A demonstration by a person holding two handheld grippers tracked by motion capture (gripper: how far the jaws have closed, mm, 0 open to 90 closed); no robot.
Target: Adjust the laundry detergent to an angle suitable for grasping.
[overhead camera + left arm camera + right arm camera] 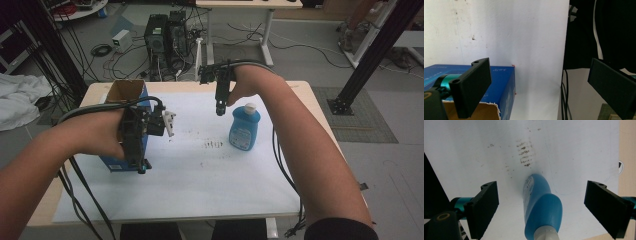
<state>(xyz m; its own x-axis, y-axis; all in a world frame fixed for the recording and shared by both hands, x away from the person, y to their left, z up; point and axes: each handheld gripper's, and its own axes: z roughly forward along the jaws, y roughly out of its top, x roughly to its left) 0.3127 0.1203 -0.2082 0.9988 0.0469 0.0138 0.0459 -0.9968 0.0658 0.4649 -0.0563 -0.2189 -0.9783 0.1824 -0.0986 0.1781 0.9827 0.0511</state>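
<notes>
A blue bottle (245,127) with a white cap stands upright on the white sheet (200,175), right of centre. My right gripper (220,107) hangs just left of and behind it, pointing down. In the right gripper view the bottle (541,205) stands between the open jaws of the right gripper (543,195), with neither jaw touching it. A blue box (122,92) with an open cardboard top stands at the left. My left gripper (141,165) is over the box's near end. In the left gripper view the left gripper (541,87) is wide open and holds nothing, with the box (504,85) under its left jaw.
Dark smudges (214,145) mark the sheet near the bottle. Cables (280,160) trail off the table's right side. Behind the table stand computer towers (165,37) and a desk leg (265,35); a black post (370,55) rises at the right.
</notes>
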